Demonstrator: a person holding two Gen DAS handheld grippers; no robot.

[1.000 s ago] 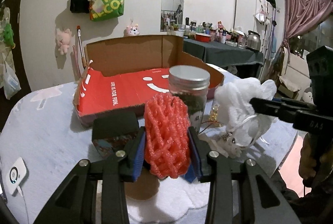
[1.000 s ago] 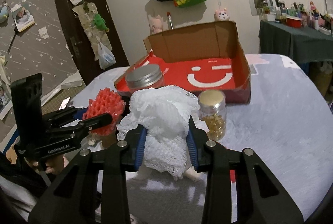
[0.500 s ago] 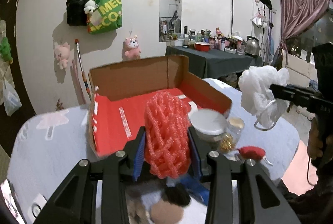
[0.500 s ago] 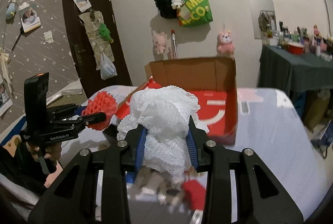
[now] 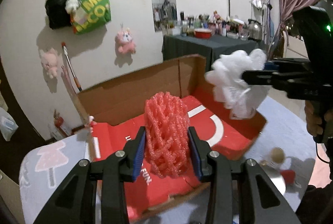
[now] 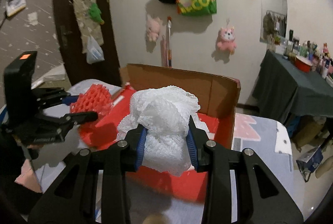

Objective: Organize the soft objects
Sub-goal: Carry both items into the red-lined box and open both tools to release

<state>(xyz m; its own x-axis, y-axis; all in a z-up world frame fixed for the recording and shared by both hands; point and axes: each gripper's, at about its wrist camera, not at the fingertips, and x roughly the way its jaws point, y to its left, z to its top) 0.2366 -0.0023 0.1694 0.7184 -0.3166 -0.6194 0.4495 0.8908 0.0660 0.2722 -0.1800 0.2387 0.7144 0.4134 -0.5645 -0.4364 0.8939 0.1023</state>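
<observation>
My left gripper (image 5: 167,150) is shut on a red foam net (image 5: 166,132) and holds it above the near side of an open cardboard box with a red inside (image 5: 220,140). My right gripper (image 6: 166,143) is shut on a white mesh bundle (image 6: 164,119) and holds it over the box (image 6: 224,119) too. In the left wrist view the white bundle (image 5: 237,84) hangs over the box's right wall. In the right wrist view the red net (image 6: 91,101) and the left gripper (image 6: 83,114) are at the left over the box.
The box stands on a table with a grey patterned cloth (image 5: 47,163). A small jar (image 5: 276,154) and a red object (image 5: 288,176) lie on the table at the right. A dark side table with bottles (image 6: 295,82) stands at the back right.
Both grippers have moved forward with their loads, from above the jars to above the open box. The jars have dropped out to the lower right of the left wrist view.
</observation>
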